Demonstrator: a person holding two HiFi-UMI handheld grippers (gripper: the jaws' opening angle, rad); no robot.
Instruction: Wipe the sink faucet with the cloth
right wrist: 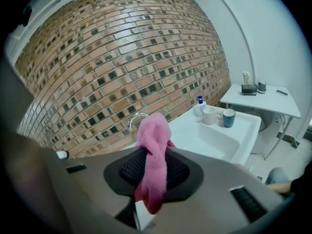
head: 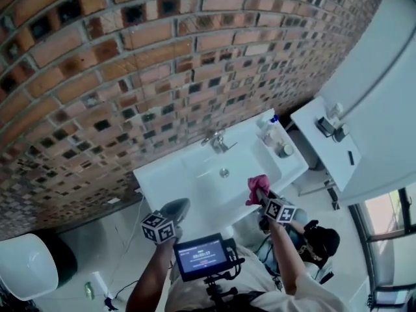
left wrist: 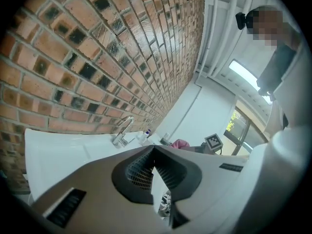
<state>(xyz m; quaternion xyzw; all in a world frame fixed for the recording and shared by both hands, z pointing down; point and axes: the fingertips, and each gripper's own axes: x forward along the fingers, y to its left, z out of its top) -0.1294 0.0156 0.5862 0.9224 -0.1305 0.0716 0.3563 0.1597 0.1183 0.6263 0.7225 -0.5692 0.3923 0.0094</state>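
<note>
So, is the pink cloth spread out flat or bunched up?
Bunched up. The cloth is a twisted clump pinched between the jaws of the right gripper, apart from the faucet.

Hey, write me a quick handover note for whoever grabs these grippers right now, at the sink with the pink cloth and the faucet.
Right gripper: shut on the pink cloth, held above the front of the white sink.
Left gripper: shut, empty, low at the sink's front left.
Faucet: at the back of the sink by the brick wall, apart from the cloth.
Done: cloth is gripped.
Left: carry the cloth to the faucet and wipe it; no contact yet.
</note>
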